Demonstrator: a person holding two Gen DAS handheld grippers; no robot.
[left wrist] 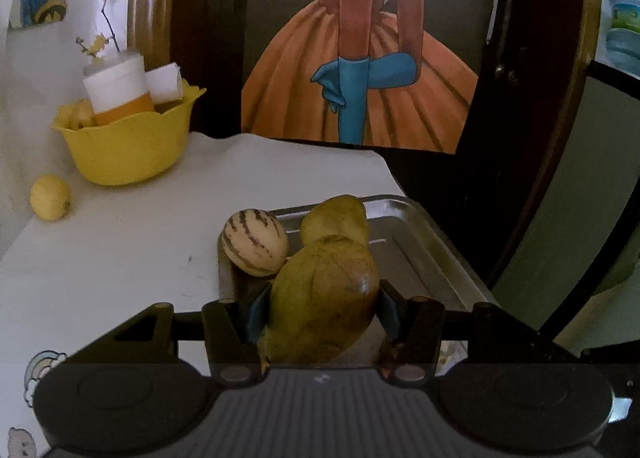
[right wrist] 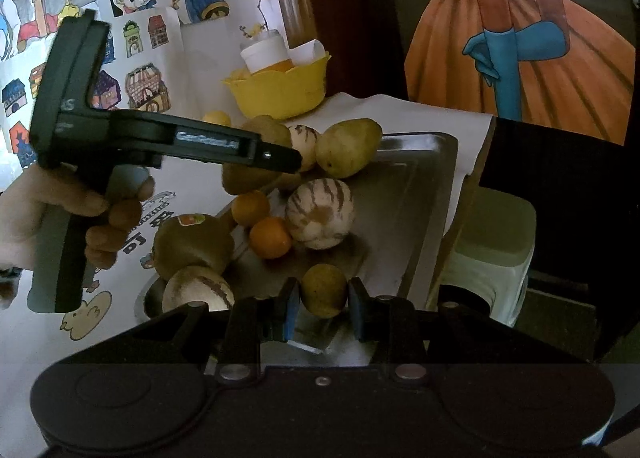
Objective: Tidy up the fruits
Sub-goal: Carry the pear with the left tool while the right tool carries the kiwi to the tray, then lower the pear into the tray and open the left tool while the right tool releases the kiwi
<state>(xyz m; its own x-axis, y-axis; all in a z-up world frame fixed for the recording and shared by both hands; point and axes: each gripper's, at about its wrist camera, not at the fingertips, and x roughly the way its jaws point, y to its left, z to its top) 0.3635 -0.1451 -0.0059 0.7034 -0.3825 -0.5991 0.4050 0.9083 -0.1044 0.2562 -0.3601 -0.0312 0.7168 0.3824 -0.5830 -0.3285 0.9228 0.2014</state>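
Observation:
My left gripper [left wrist: 320, 298] is shut on a large green-brown pear [left wrist: 324, 298] and holds it over the near left end of a metal tray [left wrist: 420, 254]. A striped melon [left wrist: 254, 242] and another pear [left wrist: 336, 220] lie at the tray's far left. In the right wrist view my right gripper [right wrist: 323, 294] has its blue pads at both sides of a small olive round fruit [right wrist: 323, 290] over the tray [right wrist: 408, 194]. The tray holds two oranges [right wrist: 270, 242], striped melons [right wrist: 320, 214], pears [right wrist: 348, 152] and a stickered green fruit [right wrist: 192, 242]. The left gripper [right wrist: 280, 158] shows there above the fruit.
A yellow bowl [left wrist: 128, 142] with a white-capped bottle [left wrist: 118, 92] stands at the back left on the white tablecloth [left wrist: 120, 254]. A yellow lemon [left wrist: 50, 198] lies beside it. A painted panel [left wrist: 360, 58] stands behind. A pale green container [right wrist: 492, 254] sits right of the tray.

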